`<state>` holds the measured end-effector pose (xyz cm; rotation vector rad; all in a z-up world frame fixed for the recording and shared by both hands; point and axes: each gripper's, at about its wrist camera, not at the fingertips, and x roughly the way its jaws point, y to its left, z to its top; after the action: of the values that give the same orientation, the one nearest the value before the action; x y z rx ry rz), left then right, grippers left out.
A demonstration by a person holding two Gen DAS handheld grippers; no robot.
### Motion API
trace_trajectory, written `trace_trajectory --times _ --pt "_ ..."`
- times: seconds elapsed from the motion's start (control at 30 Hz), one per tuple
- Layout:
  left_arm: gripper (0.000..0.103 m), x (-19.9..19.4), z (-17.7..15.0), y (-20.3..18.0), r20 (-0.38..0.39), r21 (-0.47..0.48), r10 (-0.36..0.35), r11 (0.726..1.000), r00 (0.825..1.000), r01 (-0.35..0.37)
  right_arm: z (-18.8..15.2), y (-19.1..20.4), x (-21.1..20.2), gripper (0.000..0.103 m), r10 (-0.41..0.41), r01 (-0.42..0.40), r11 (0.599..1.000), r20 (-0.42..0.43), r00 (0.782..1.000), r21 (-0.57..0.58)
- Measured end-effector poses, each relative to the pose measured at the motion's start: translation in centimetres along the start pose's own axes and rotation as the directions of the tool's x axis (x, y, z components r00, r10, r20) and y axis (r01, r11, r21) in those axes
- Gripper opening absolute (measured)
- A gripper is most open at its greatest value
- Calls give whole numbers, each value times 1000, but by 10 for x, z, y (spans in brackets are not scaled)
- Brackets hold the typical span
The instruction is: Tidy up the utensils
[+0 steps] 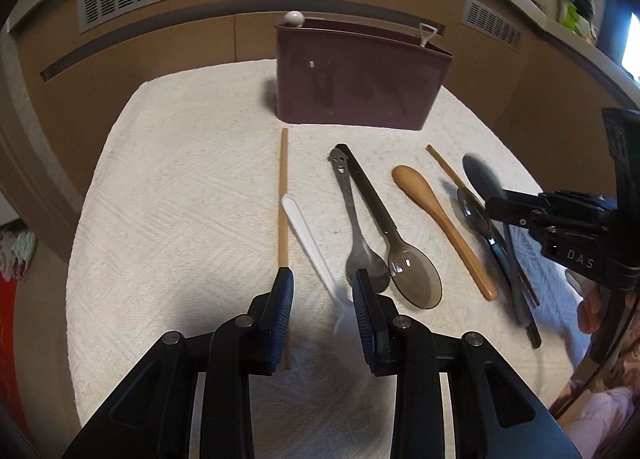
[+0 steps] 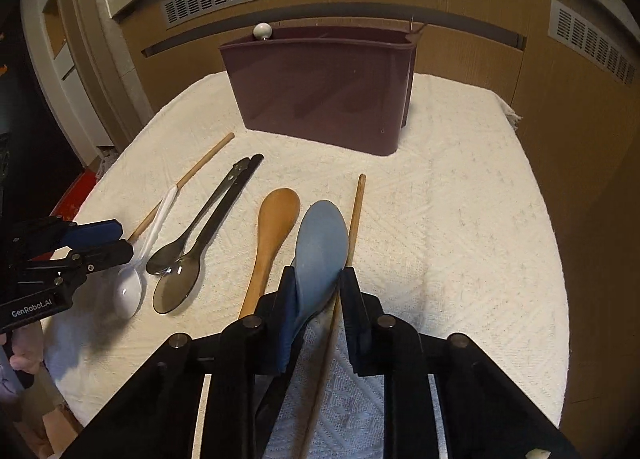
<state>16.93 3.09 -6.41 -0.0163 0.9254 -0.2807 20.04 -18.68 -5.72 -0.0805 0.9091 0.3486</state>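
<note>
My right gripper [image 2: 318, 275] is shut on the neck of a blue-grey spoon [image 2: 322, 235], whose bowl points toward the maroon utensil holder [image 2: 320, 99]. From the left wrist view the right gripper [image 1: 496, 205] reaches in from the right over that spoon [image 1: 480, 173]. My left gripper [image 1: 323, 287] stands open low over the cloth. The bowl end of a white plastic spoon [image 1: 298, 219] lies blurred in its gap, close to the right-hand finger. Both the holder [image 1: 360, 91] and the white spoon [image 2: 128, 291] show in the other view too.
On the white cloth [image 1: 180, 199] lie a wooden chopstick [image 1: 283, 187], a metal spoon [image 1: 354, 215], a smoky plastic spoon [image 1: 414, 279], a wooden spoon [image 1: 436, 215] and a second chopstick [image 2: 356, 215]. A white knob [image 1: 294, 19] and a metal handle [image 1: 426, 33] stick out of the holder.
</note>
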Motion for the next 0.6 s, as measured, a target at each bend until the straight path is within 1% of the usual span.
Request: trace_trajectory --times 0.07,0.17,0.3,0.37,0.47,0.53,0.6 --pt "36 1 0 5 -17 -38 -23 999 1000 22 2 -2 -7 8 4 -4 1000 20 1000 4" --pt "40 3 -1 7 -34 -71 -46 997 998 44 5 -2 -16 6 -6 6 1000 47 999 -2" --pt "44 0 -1 0 -34 -49 -41 998 999 39 4 -9 -19 6 16 -17 1000 45 999 16" --pt "48 0 0 -6 -35 -32 -48 998 998 47 2 -16 -14 6 40 -41 998 20 999 43" --pt "50 1 1 -16 -38 6 -52 999 998 52 -4 -25 -5 7 86 -84 993 -23 996 87" --pt "51 2 0 -25 -41 31 -56 998 998 57 -8 -28 -1 10 62 -59 994 -30 998 93" --pt "54 4 -1 -32 -46 53 -59 997 997 62 -10 -30 1 12 12 -9 997 -36 999 80"
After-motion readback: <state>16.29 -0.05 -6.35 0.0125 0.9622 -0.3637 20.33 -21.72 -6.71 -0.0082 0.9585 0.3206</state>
